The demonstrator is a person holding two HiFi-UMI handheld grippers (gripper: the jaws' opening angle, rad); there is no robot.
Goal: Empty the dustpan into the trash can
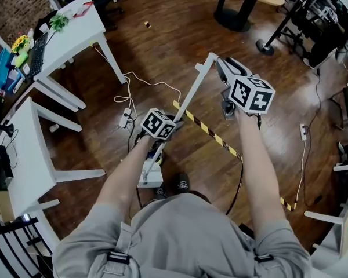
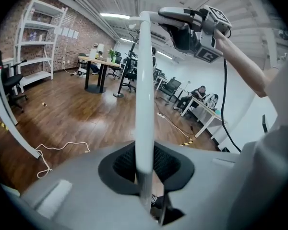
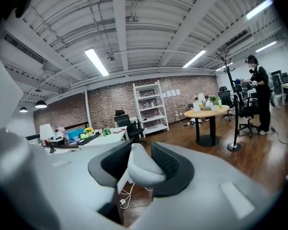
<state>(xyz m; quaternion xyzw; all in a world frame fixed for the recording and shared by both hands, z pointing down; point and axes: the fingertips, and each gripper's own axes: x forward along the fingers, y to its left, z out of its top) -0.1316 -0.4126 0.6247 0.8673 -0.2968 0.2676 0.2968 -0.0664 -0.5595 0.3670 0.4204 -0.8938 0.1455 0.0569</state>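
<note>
Centre frame, the left tool (image 2: 145, 166) clamps the white long-handled dustpan (image 1: 188, 100) mid-pole and the right tool (image 3: 143, 169) grips its top, pan low over the wooden floor (image 1: 162, 51); best carried level, no trash can in sight

White desks (image 1: 75, 33) block the left; floor (image 1: 162, 45) ahead open.
</note>
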